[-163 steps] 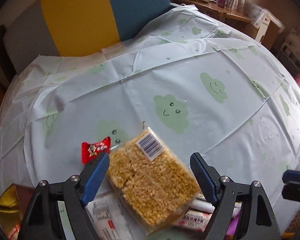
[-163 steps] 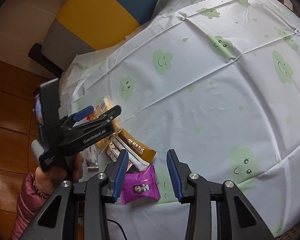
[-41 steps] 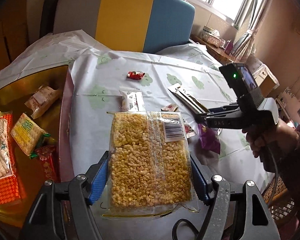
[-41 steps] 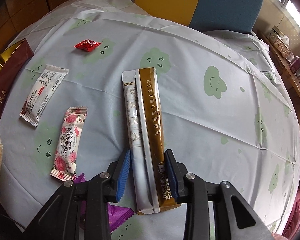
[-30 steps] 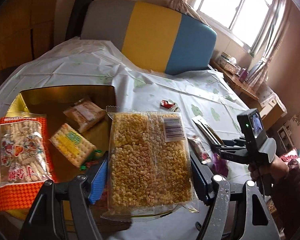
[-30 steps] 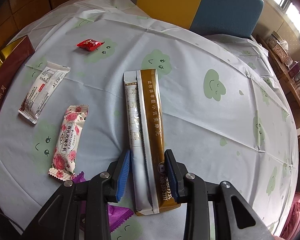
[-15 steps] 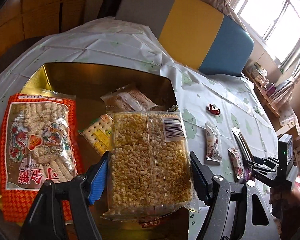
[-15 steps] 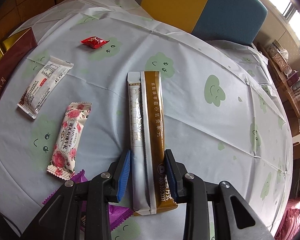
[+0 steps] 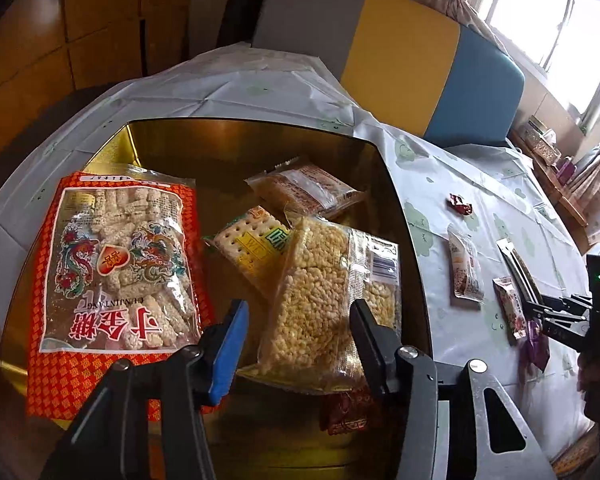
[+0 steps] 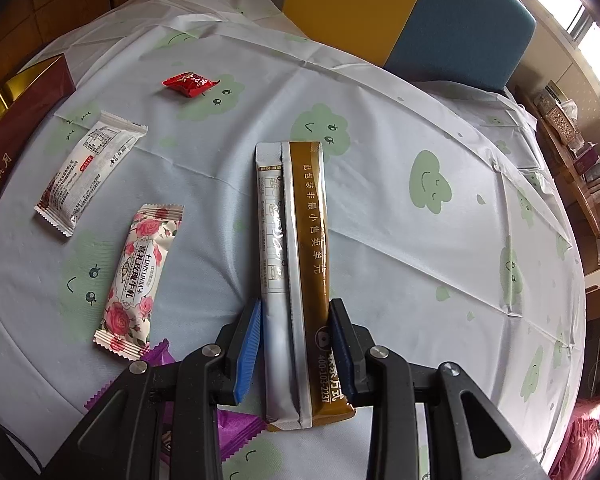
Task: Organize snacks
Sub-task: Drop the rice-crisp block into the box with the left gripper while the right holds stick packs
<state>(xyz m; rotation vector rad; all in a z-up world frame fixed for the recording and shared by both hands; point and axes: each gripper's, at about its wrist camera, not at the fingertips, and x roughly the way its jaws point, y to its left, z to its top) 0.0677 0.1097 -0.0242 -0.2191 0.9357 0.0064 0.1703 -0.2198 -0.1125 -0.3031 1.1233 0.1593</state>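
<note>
Dropped since half a second ago, rice-crisp pack [image 9: 320, 300] lies in gold box [image 9: 396, 216], my left hand-held gripper [image 9: 296, 344] closing empty, right hand-held gripper [image 10: 294, 344] clenched on brown stick sachet [image 10: 308, 240]; four snacks left on table [image 10: 420, 264].

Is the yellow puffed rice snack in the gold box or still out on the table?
In. The puffed rice pack lies inside the gold box, leaning on other snacks.

a grey, yellow and blue chair [image 9: 400, 52] stands behind the cloud-print tablecloth [image 10: 420, 240].
</note>
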